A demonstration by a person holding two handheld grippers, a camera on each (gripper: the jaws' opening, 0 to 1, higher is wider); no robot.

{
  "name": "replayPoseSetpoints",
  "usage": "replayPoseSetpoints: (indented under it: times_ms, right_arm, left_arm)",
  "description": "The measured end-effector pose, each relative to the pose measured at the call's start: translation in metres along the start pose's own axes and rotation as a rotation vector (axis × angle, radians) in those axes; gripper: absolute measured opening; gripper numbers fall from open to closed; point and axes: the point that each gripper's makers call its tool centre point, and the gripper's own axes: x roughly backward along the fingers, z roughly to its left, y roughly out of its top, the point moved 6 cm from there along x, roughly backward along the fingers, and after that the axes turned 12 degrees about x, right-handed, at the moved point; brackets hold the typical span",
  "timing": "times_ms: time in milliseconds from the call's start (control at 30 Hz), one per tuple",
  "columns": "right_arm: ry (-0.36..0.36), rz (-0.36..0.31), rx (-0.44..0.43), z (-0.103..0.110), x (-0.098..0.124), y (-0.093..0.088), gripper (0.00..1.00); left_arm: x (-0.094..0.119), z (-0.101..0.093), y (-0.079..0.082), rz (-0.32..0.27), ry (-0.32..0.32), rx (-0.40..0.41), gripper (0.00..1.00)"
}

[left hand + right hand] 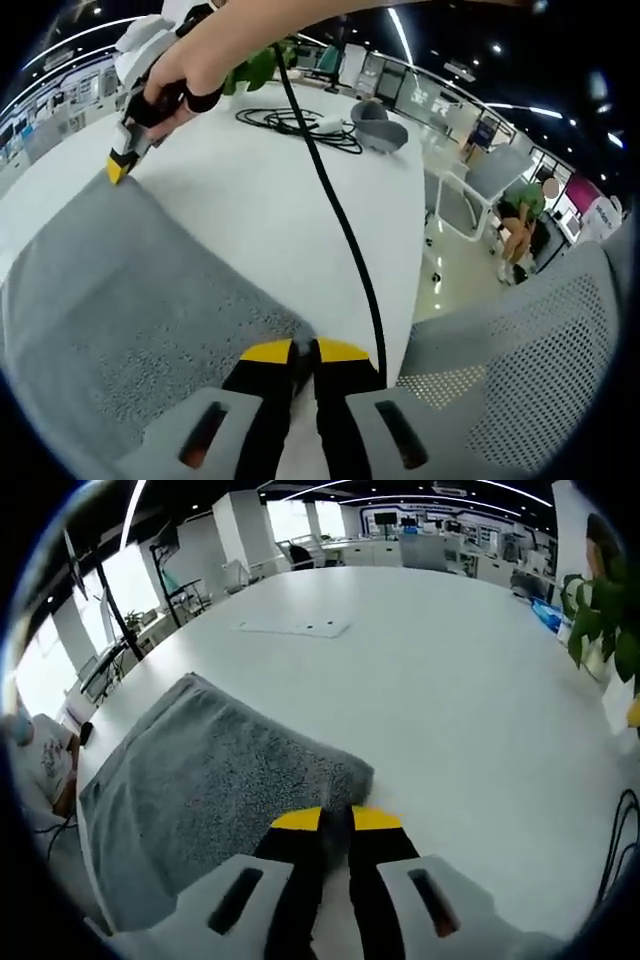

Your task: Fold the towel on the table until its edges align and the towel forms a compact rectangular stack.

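Note:
A grey towel (130,290) lies on the white table (270,200). My left gripper (303,350) is shut on its near corner, the yellow tips pinching the cloth. At the far corner, a hand holds my right gripper (119,168) down on the towel's edge. In the right gripper view the towel (200,790) spreads out to the left over the table (450,680), with a raised fold at the corner. My right gripper (336,820) is shut on that corner.
A black cable (340,220) runs across the table from a coil (300,125) beside a grey bowl-shaped object (380,125). A grey mesh chair back (540,370) stands at the table's edge, with a white chair (490,180) beyond. A green plant (600,610) and a flat sheet (295,628) lie farther off.

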Motion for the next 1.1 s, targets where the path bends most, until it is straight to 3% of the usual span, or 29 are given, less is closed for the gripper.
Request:
replayPoseSetpoints:
  times_ms: [167, 267, 600, 700, 833, 1100]
  right_arm:
    - [0.002, -0.004, -0.009, -0.002, -0.003, 0.001, 0.02]
    - [-0.001, -0.008, -0.024, 0.004, 0.006, 0.003, 0.01]
    - [-0.019, -0.008, -0.045, 0.004, 0.01, 0.011, 0.0]
    - [-0.025, -0.012, -0.054, -0.005, 0.003, 0.017, 0.0]
    - [-0.031, -0.023, -0.066, 0.009, 0.017, 0.023, 0.0]
    - [-0.04, -0.07, -0.128, 0.015, 0.02, 0.043, 0.0]
  left_arm:
    - [0.002, 0.001, 0.002, -0.007, -0.004, -0.001, 0.05]
    - [0.006, 0.0, 0.004, -0.015, -0.011, 0.003, 0.05]
    - [0.027, -0.001, 0.011, -0.098, -0.012, 0.041, 0.04]
    - [0.035, -0.001, 0.015, -0.124, -0.01, 0.047, 0.04]
    - [0.044, 0.0, 0.018, -0.149, -0.009, 0.05, 0.04]
    - [0.069, 0.003, 0.021, -0.215, 0.005, 0.053, 0.04]
